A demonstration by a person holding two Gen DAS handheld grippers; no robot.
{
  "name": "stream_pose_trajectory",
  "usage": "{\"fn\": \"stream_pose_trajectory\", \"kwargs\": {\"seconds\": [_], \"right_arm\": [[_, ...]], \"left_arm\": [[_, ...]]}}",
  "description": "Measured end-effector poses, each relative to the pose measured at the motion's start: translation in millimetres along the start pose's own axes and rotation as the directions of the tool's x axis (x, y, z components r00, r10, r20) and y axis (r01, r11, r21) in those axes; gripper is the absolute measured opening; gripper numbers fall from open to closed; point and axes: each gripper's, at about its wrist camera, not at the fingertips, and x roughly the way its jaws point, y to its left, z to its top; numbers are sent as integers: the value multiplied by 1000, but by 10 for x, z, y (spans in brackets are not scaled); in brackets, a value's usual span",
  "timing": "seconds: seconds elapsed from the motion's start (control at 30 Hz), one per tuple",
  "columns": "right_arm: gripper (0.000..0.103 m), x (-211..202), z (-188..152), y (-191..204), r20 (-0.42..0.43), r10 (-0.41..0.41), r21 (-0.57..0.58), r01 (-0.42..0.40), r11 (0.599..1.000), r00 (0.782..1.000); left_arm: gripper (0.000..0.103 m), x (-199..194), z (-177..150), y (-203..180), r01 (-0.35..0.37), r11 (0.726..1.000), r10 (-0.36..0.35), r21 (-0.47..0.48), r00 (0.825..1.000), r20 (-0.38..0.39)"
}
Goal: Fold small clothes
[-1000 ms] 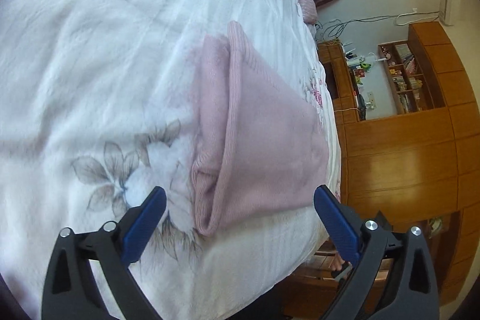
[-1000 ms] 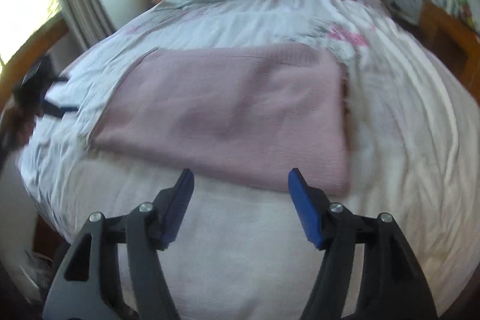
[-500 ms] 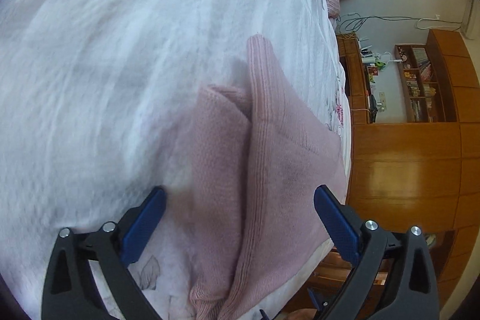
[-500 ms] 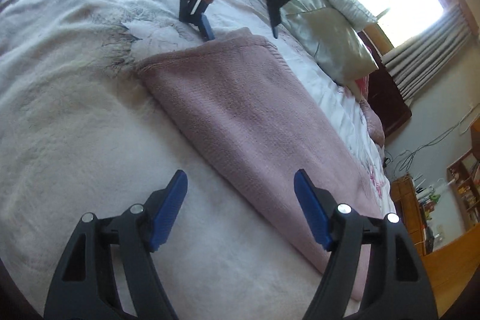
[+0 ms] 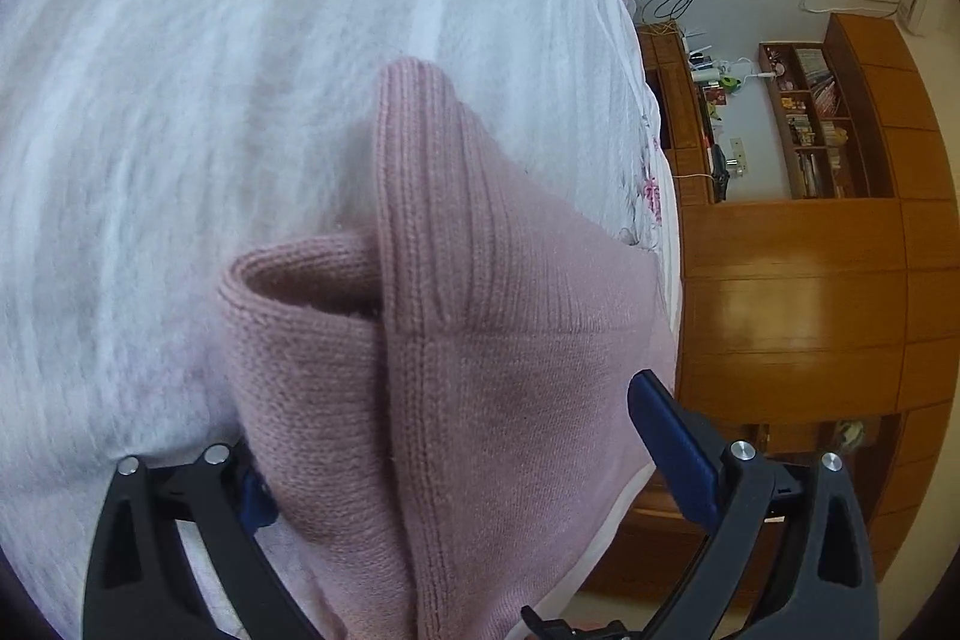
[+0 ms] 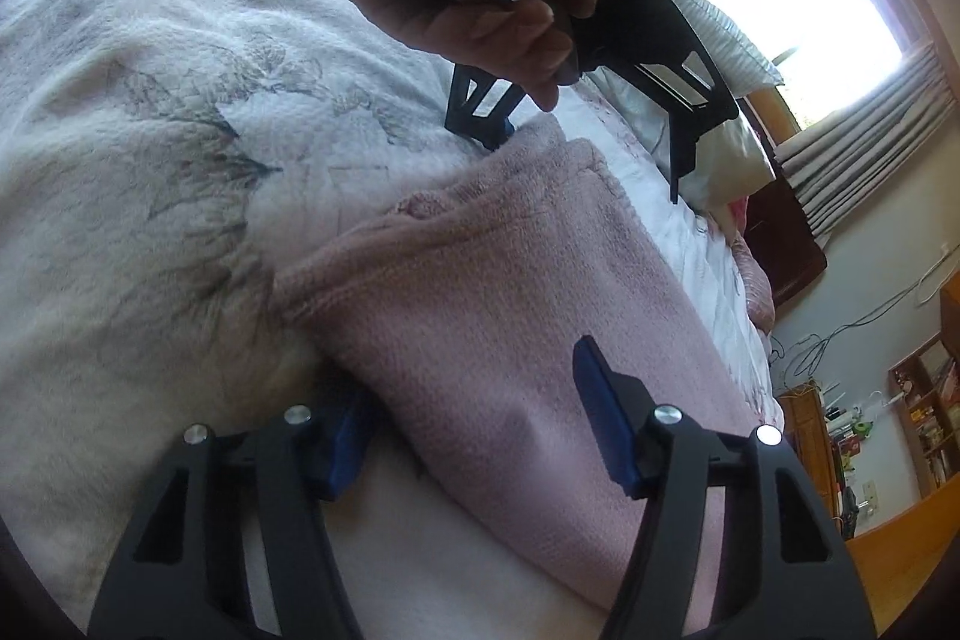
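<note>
both wrist views sit low, very near the pink knit (image 5: 480, 370), facing across the bed (image 6: 120, 100).

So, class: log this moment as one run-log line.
left gripper: open, straddling pink sweater | right gripper: open, at sweater edge | bedspread

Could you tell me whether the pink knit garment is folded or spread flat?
Folded: the pink knit garment lies doubled, layered edges stacked at its end.

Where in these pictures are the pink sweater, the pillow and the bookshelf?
pink sweater (image 5: 510, 370): left wrist view, on its knitted front.
pillow (image 6: 714, 22): right wrist view, on the white cover near the window.
bookshelf (image 5: 810, 124): left wrist view, on its middle shelves.
</note>
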Motion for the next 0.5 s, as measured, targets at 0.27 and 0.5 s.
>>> {"fn": "stream_pose_trajectory", "kwargs": {"seconds": [0.27,0.5], "right_arm": [[51,52,229,-20,5,47,91,-47,995,999],[31,-30,257,-46,18,110,193,-112,975,994]], "left_arm": [[74,68,18,-69,-122,992,121,-13,992,-21],[38,-37,4,-2,-145,989,145,-31,989,-15]]}}
